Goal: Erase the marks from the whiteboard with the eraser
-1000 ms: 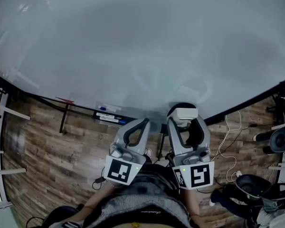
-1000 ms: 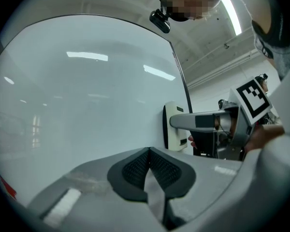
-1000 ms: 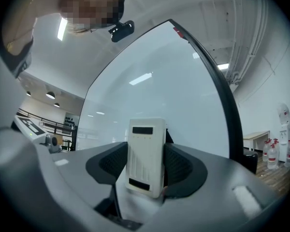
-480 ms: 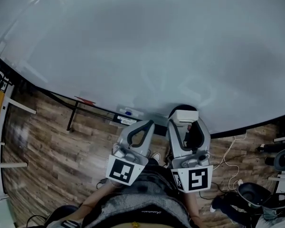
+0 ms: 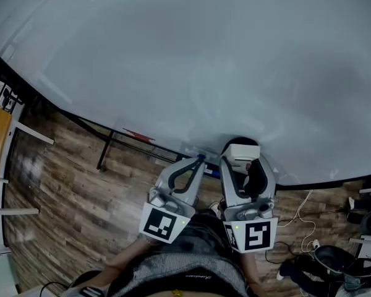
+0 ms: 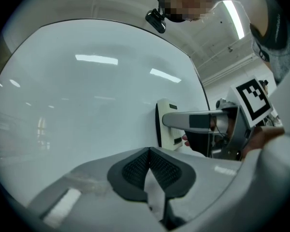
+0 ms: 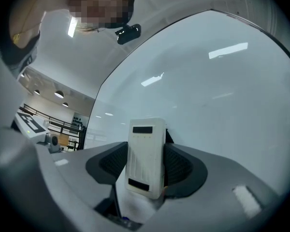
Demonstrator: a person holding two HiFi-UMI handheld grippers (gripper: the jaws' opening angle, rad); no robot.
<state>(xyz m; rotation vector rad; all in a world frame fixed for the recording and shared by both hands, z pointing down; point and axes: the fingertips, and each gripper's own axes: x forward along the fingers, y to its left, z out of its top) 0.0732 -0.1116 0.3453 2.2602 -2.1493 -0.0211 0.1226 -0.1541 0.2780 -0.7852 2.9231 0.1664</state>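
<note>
Whiteboard (image 5: pixel 204 54): large, pale grey, filling the far half of the head view, its upper and side edges cut off by the frame; faint pale streaks lie just beyond the eraser, too weak to tell whether they are marks or reflections. Eraser (image 5: pixel 240 151): white block with a dark underside, at the near lower edge of the board, right of centre, clamped between the jaws of the right gripper (image 5: pixel 242 163). In the right gripper view the eraser (image 7: pixel 146 156) stands upright between the two dark pads, which press on both its long sides, and it hides the gap of the right gripper (image 7: pixel 145 164) behind it. In the left gripper view the eraser (image 6: pixel 166 124) has its dark face turned to the board and seemingly touching it, though the contact line is hard to make out. Left gripper (image 5: pixel 198 161): just left of the right one, tip near the board's lower edge; in its own view the left gripper (image 6: pixel 149 164) has its ribbed pads closed tip to tip with nothing between them. Marker cube (image 5: pixel 161 224) and marker cube (image 5: pixel 252 234): one on each gripper, nearest the person. Wooden floor (image 5: pixel 62 190): below the board. Cables (image 5: pixel 297 209): on the floor at right, partly cut off. Person's clothing (image 5: pixel 179 271): at the near edge, mostly out of frame.
</note>
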